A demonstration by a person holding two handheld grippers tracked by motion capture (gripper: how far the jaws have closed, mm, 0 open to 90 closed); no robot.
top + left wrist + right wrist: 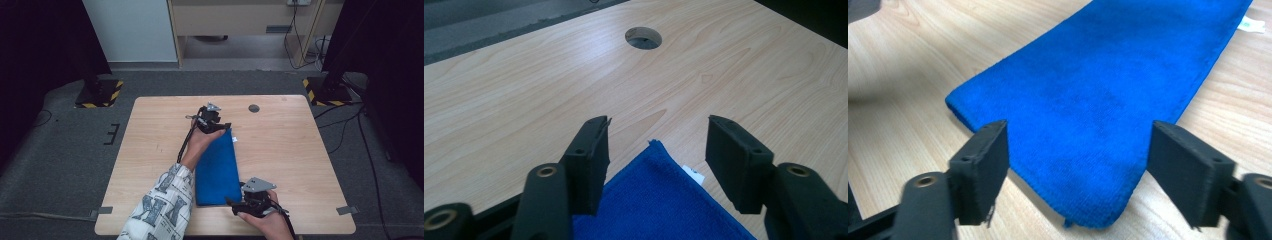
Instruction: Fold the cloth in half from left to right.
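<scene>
A folded blue towel [217, 167] lies flat on the wooden table [280, 150], running from the middle toward the near edge. At its far end my left gripper [222, 127] stands open, and in the left gripper view the towel's corner [651, 192] with a white tag [694, 173] lies between and below the black jaws without touching them. My right gripper [235, 202] is open at the towel's near end. The right gripper view has the towel [1098, 105] stretching away between the spread jaws, its near corner just under them.
A round cable hole [254, 108] sits in the table's far part. Beyond the table are grey carpet, stands with yellow-black striped bases [100, 95], and cables on the right. A patterned sleeve [160, 207] comes in from the bottom.
</scene>
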